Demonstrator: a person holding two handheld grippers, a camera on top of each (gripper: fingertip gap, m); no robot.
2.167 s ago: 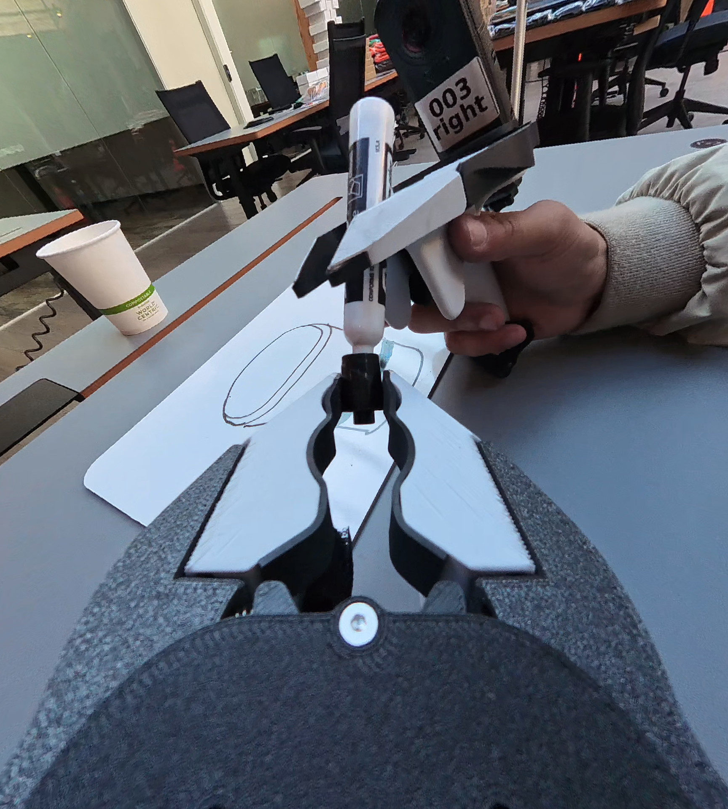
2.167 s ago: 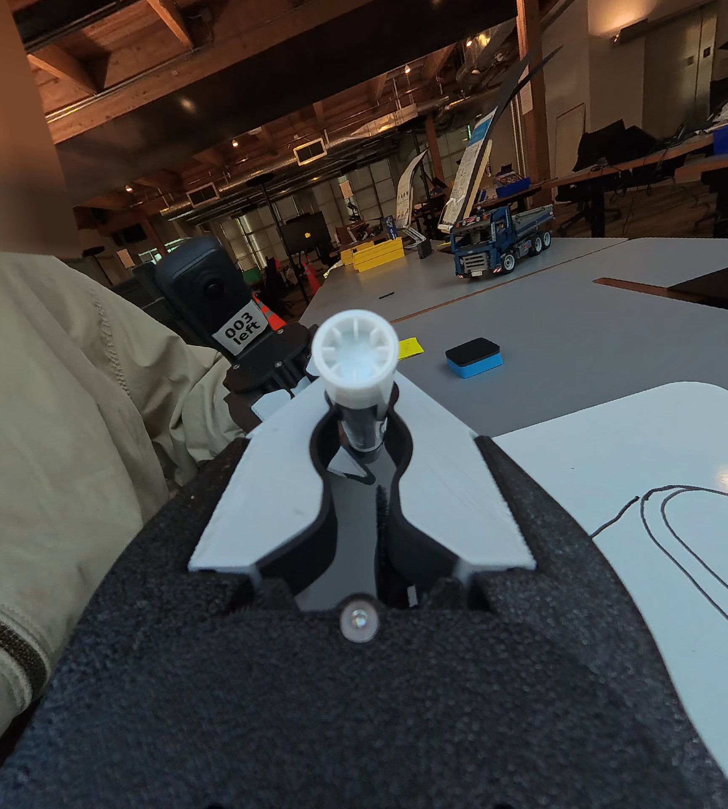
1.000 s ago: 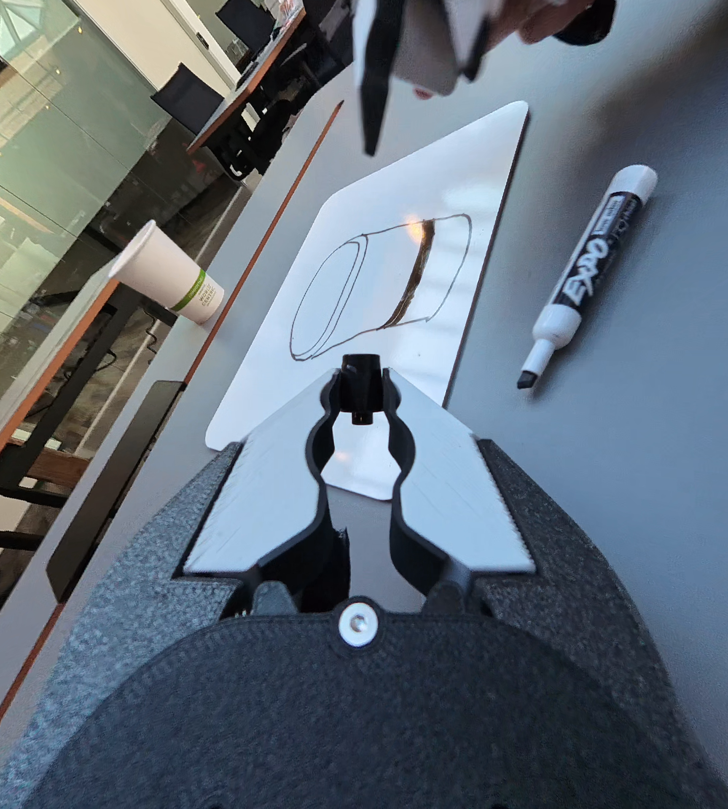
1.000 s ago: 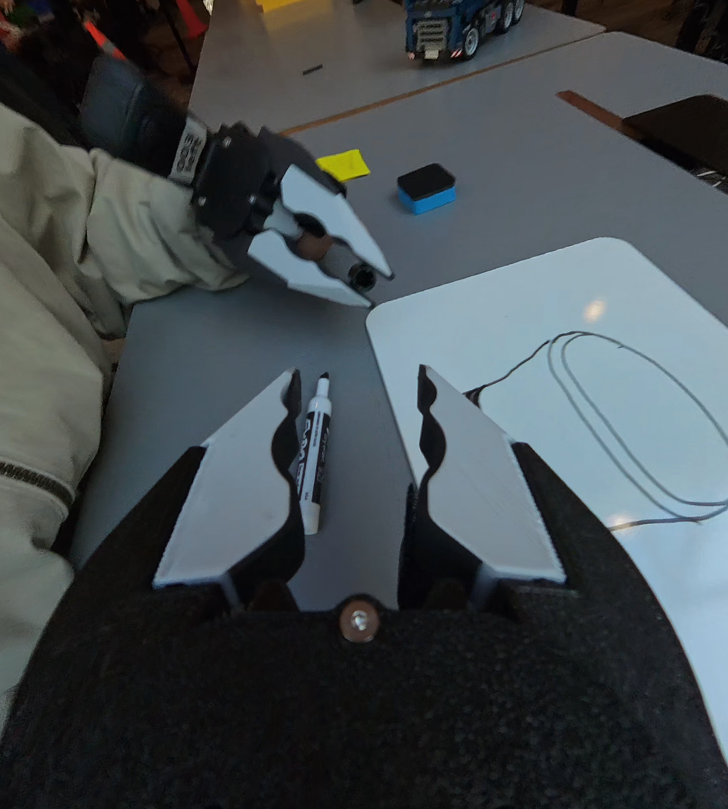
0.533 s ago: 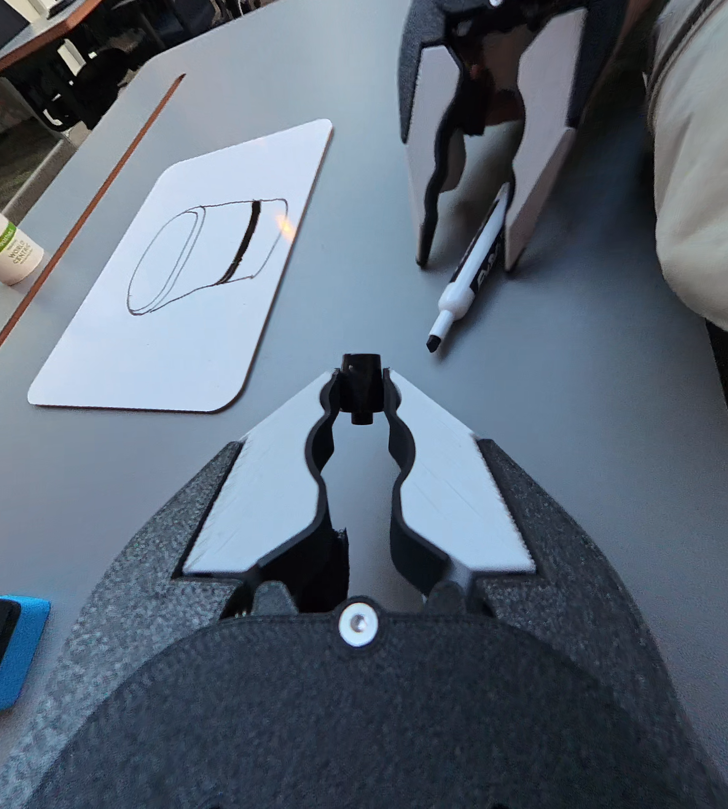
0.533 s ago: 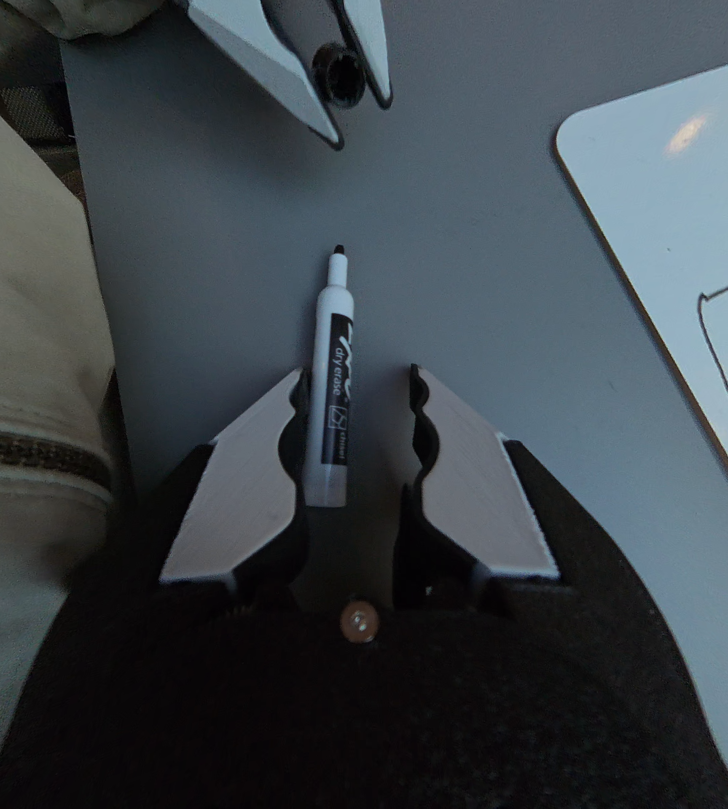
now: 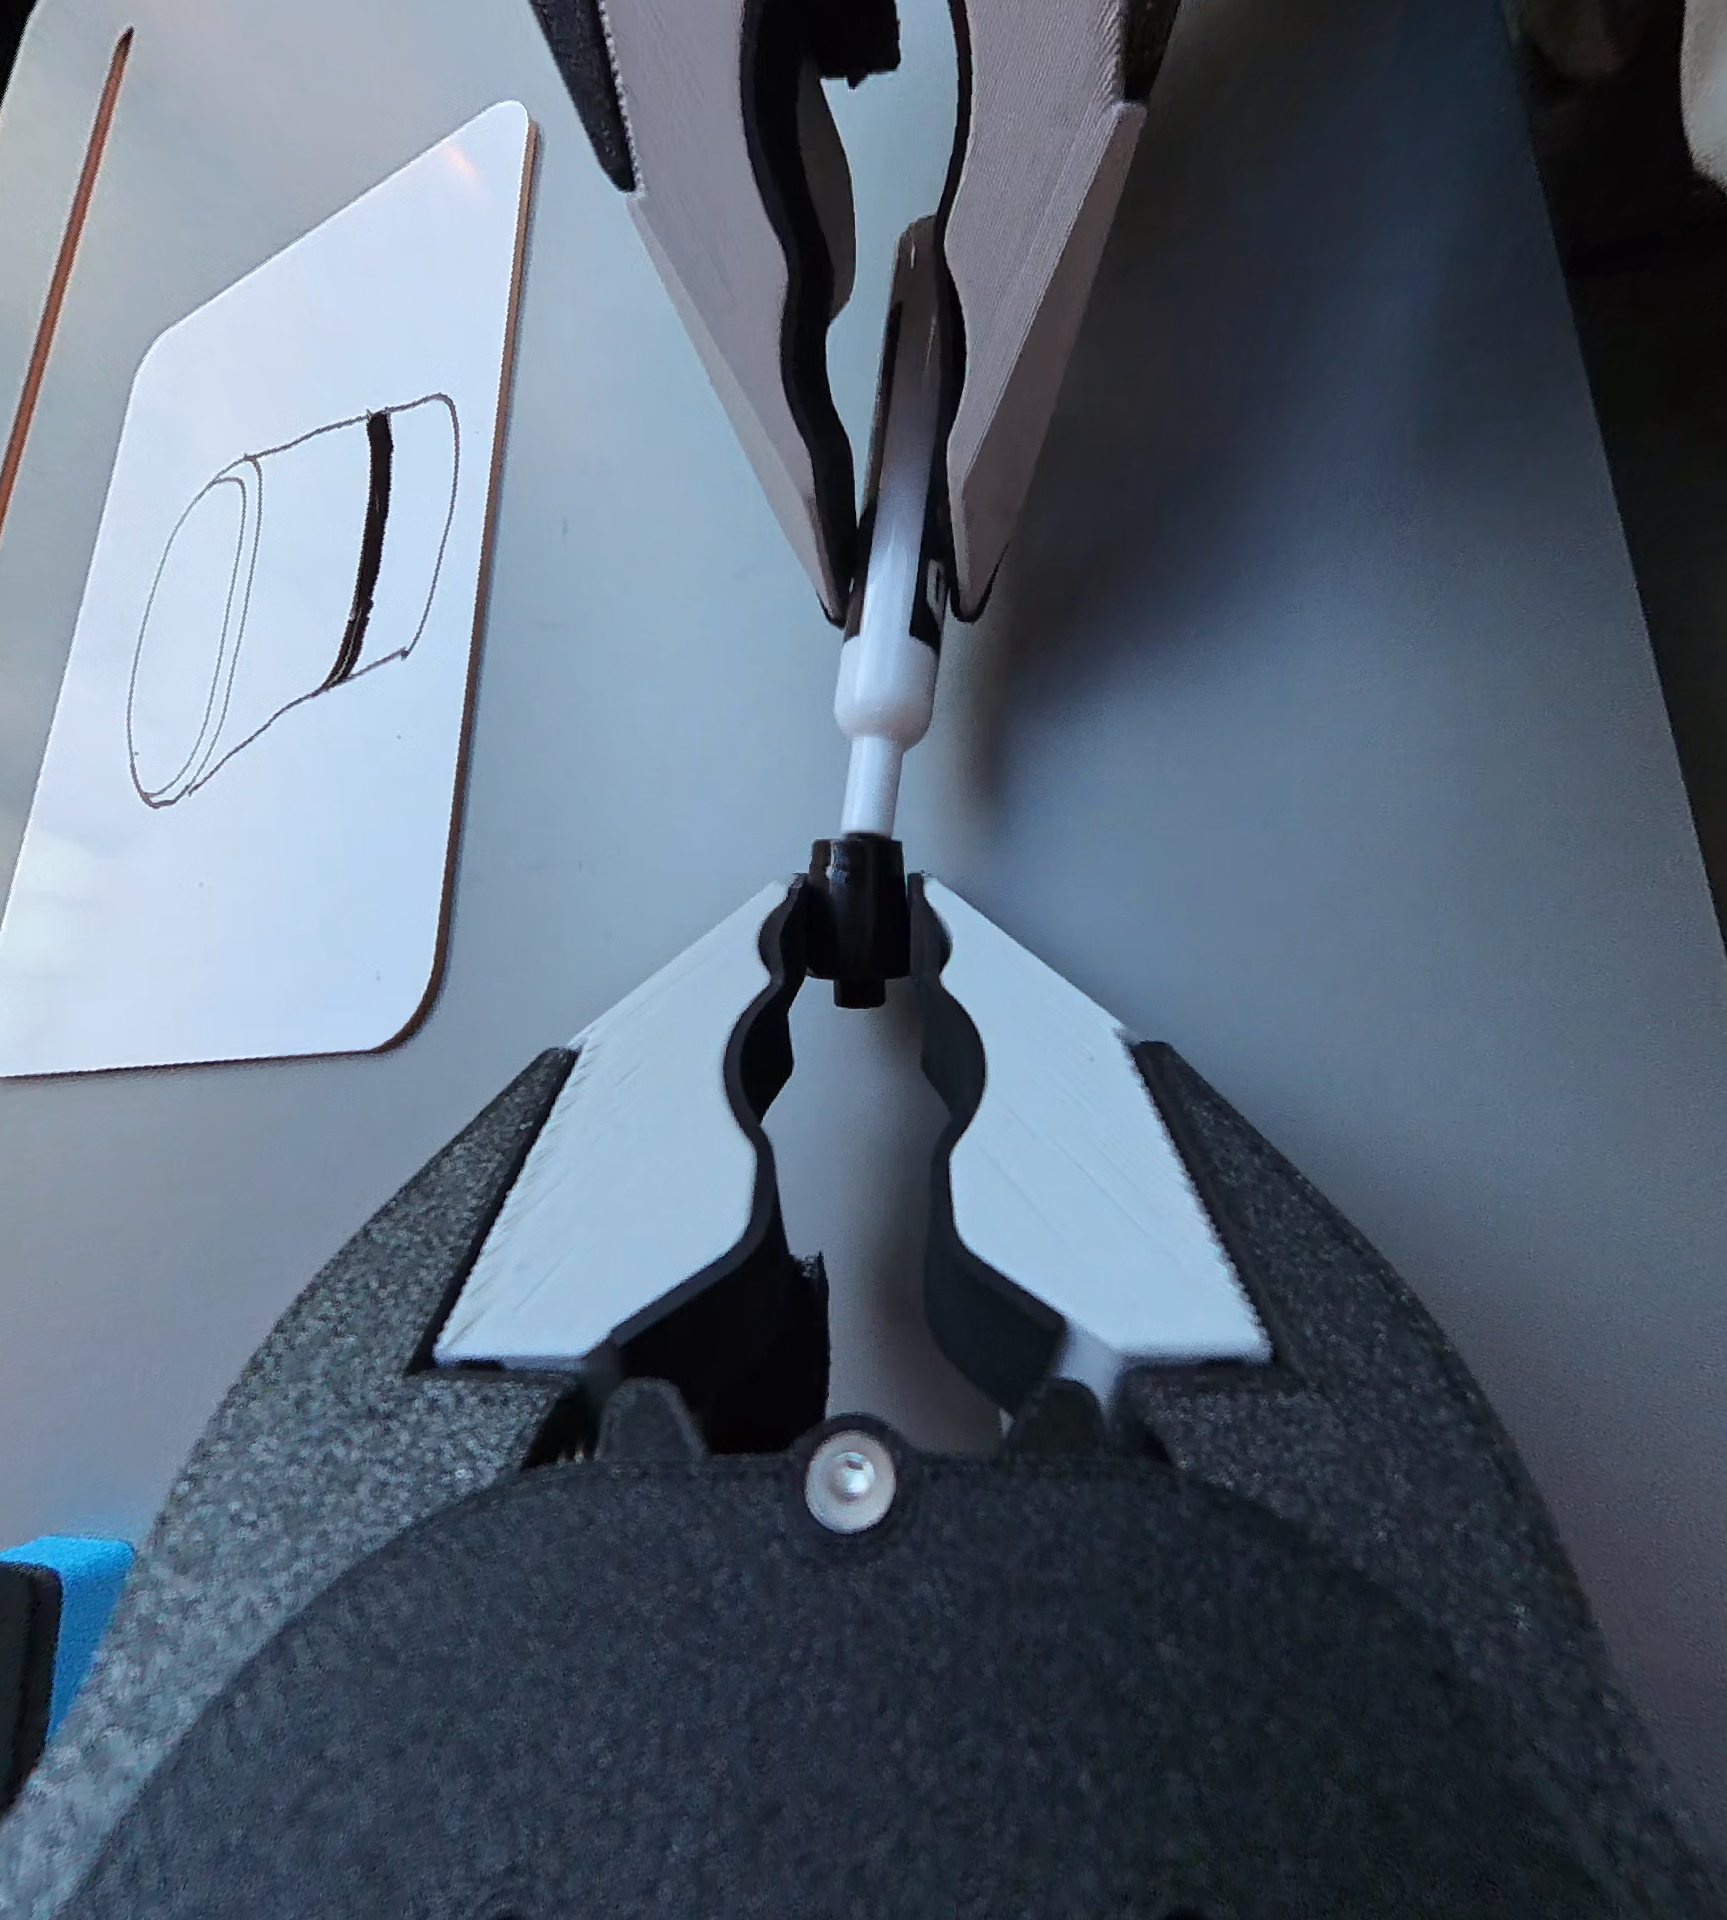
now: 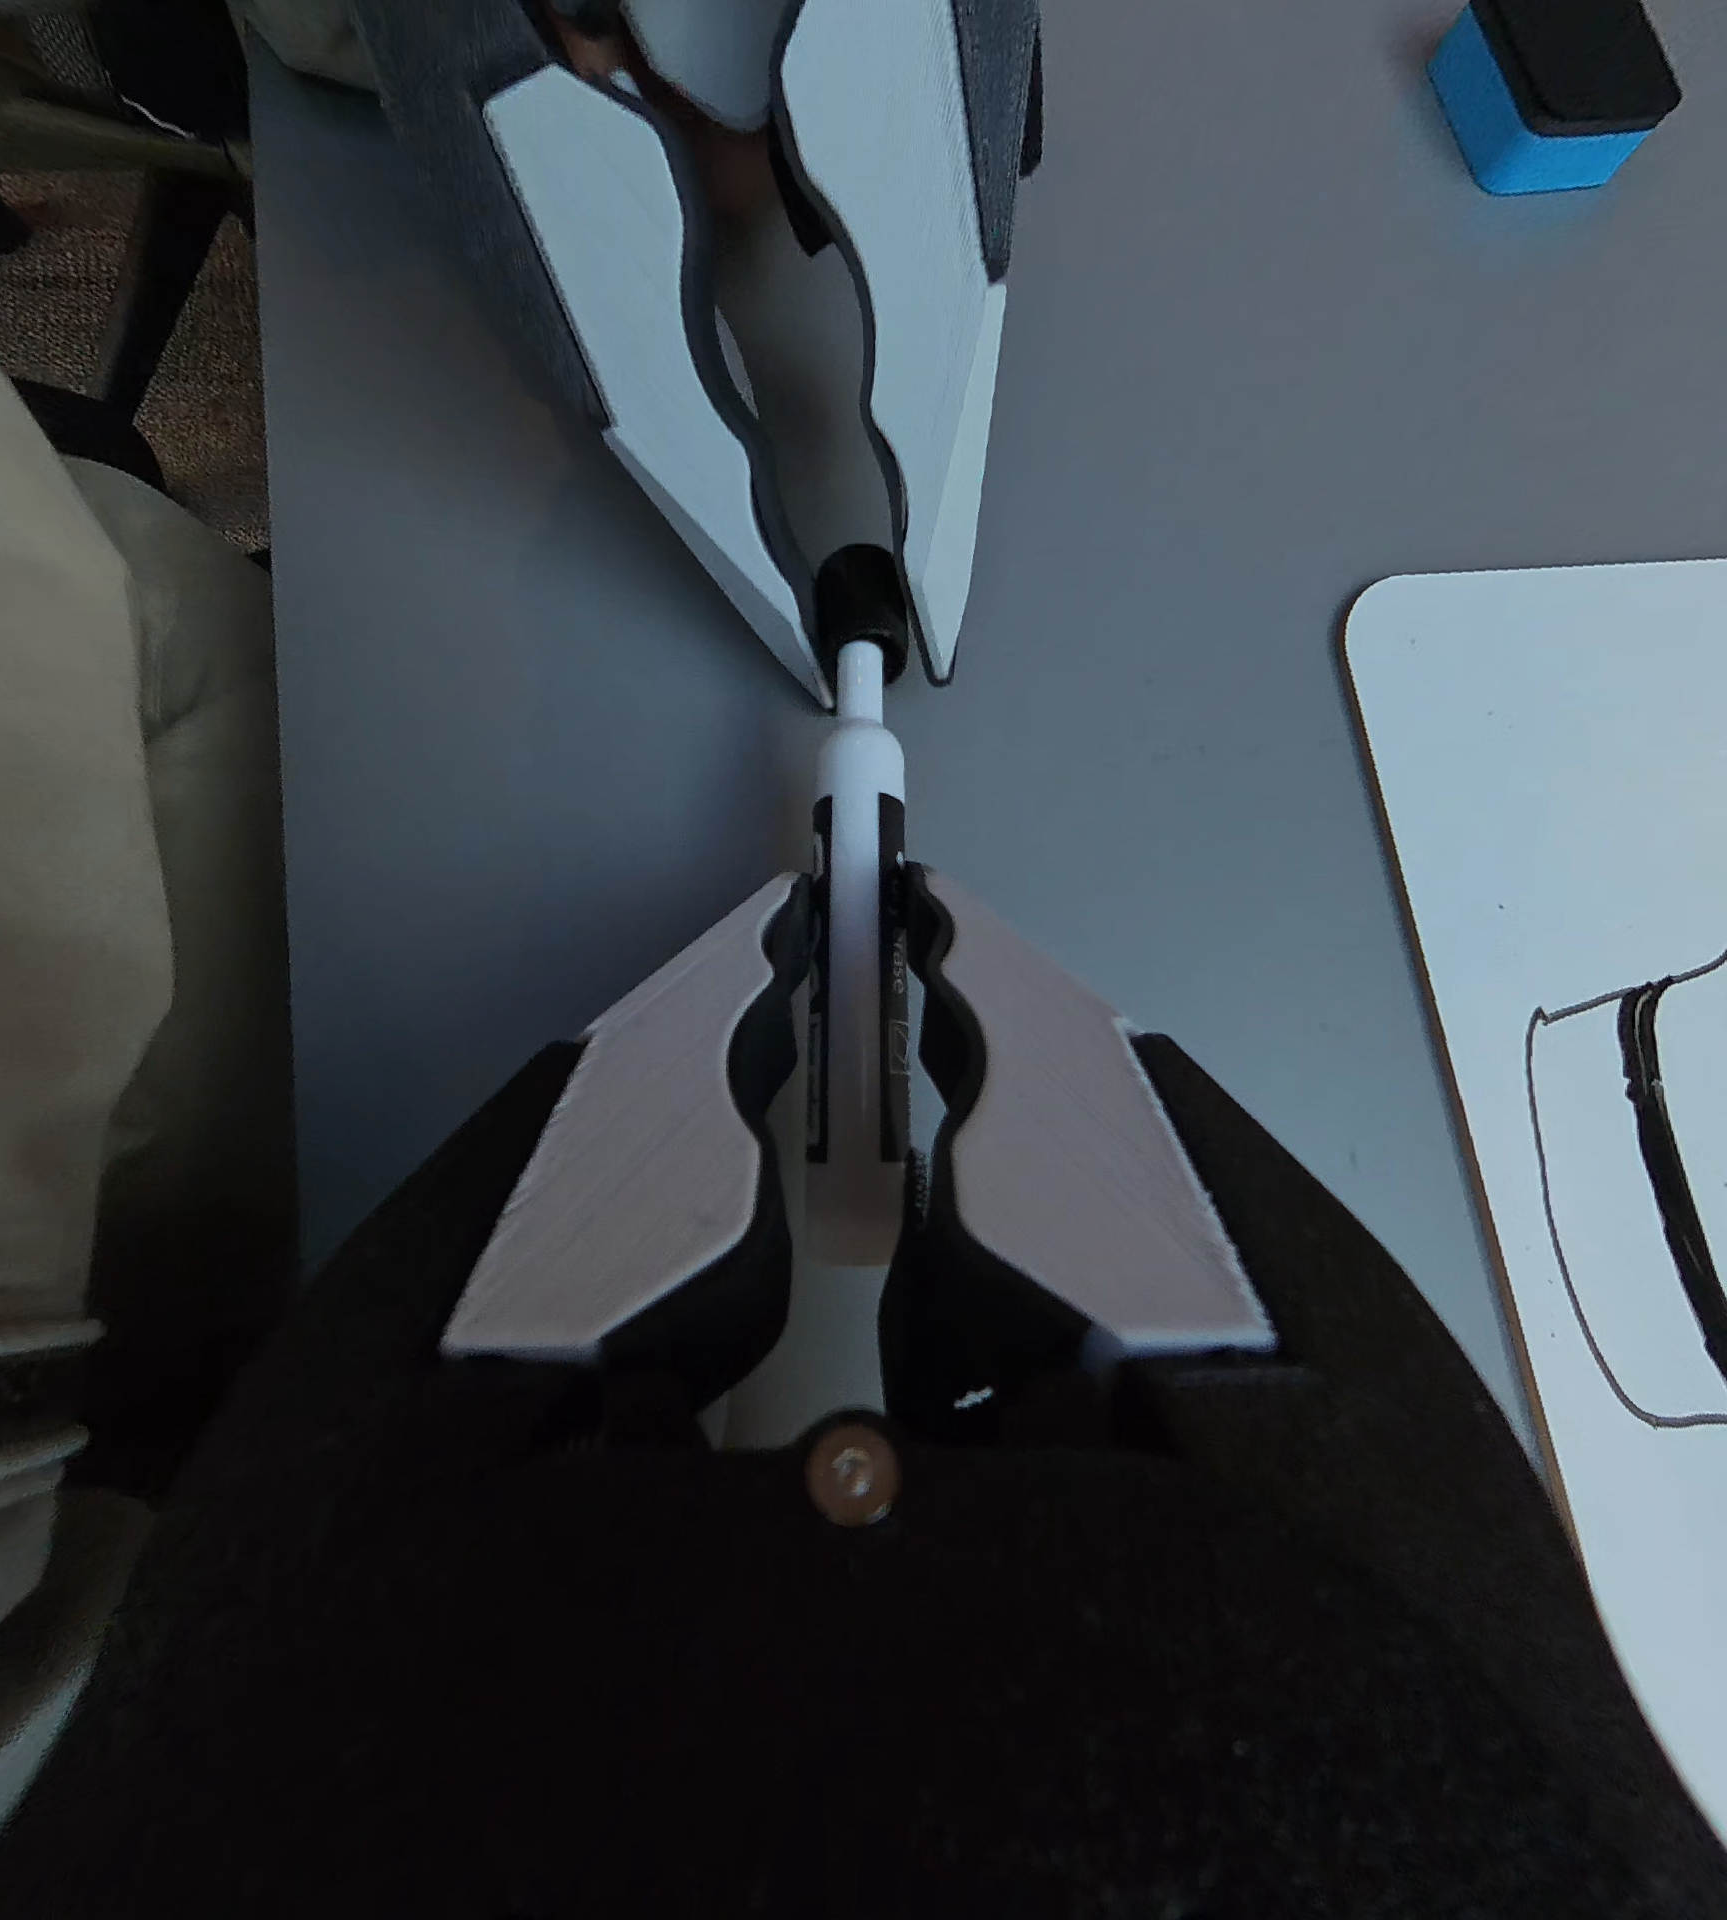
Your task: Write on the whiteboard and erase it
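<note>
While the right gripper [image 8: 859,894] is clamped about the barrel of a white dry-erase marker with a black label [image 8: 859,1039], its two white fingers are drawn in close, with the marker lying lengthwise between them and its narrow neck sticking out past the tips. Opposite it, tip to tip, the left gripper [image 7: 854,894] is closed on a small black plastic marker cap [image 7: 854,914], pinched right at the ends of its fingers. The cap's open mouth meets the marker's white neck, so the nib itself is hidden; how far in it sits cannot be told. Both tools are over a grey table [image 8: 1150,416], near its edge, beside a beige jacket sleeve [image 8: 7,831]. Farther out, a white rounded board bearing a black line drawing [image 7: 246,623] lies flat, well apart from the marker, and a blue eraser block with a black top [image 8: 1545,94] sits beyond the left gripper.
</note>
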